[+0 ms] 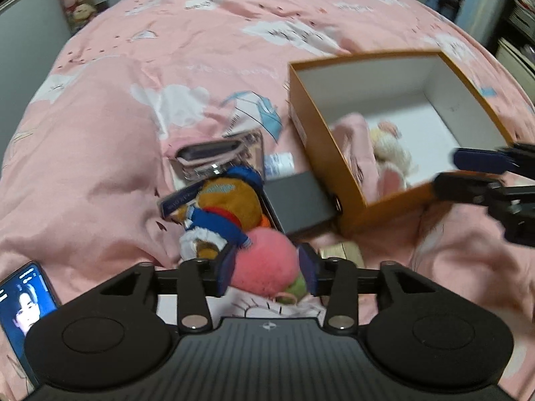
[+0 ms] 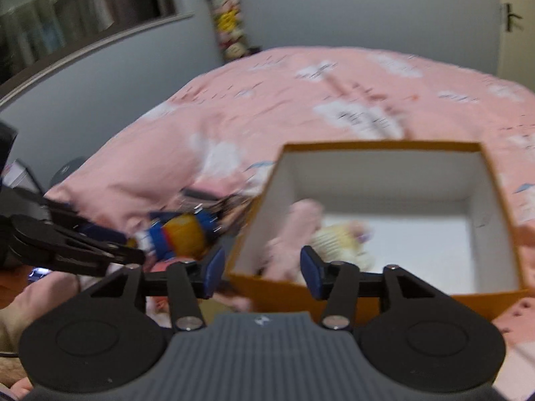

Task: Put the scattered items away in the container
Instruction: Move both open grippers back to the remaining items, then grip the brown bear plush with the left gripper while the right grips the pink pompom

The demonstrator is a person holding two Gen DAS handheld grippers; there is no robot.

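Note:
An open orange box (image 1: 317, 140) with a white inside lies on the pink bed; it also shows in the right wrist view (image 2: 384, 297). Inside it lie a pink plush (image 1: 354, 147) and a cream plush (image 1: 391, 153). My left gripper (image 1: 265, 269) has its jaws around a pink peach plush (image 1: 264, 260), touching it on both sides. Just beyond lie a brown-and-blue plush (image 1: 220, 207), a dark grey box (image 1: 301, 200) and a clear case (image 1: 217, 153). My right gripper (image 2: 259, 272) is open and empty over the orange box's near left corner.
A phone (image 1: 23, 304) with a lit screen lies at the left. A small white bottle (image 1: 279, 163) lies beside the orange box. The pink quilt (image 1: 100, 133) is rumpled. A shelf of plush toys (image 2: 227, 16) stands by the far wall.

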